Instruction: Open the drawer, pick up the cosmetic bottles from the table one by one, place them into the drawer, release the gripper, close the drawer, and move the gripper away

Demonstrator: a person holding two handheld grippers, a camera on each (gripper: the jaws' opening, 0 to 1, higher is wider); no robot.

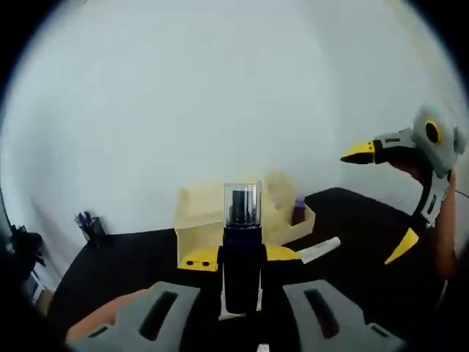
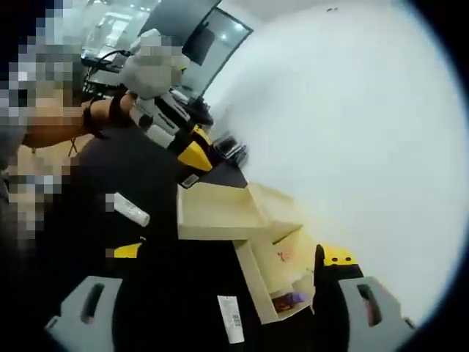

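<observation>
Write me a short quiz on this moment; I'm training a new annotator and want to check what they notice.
1. True or false: the left gripper is shut on a dark bottle with a clear cap.
2. The right gripper has its jaws: A) wide open, holding nothing; B) shut on a white tube; C) shut on a pen.
3. Fill in: the wooden organiser stands on a ____ table.

Key: 1 true; 2 A; 3 black.
</observation>
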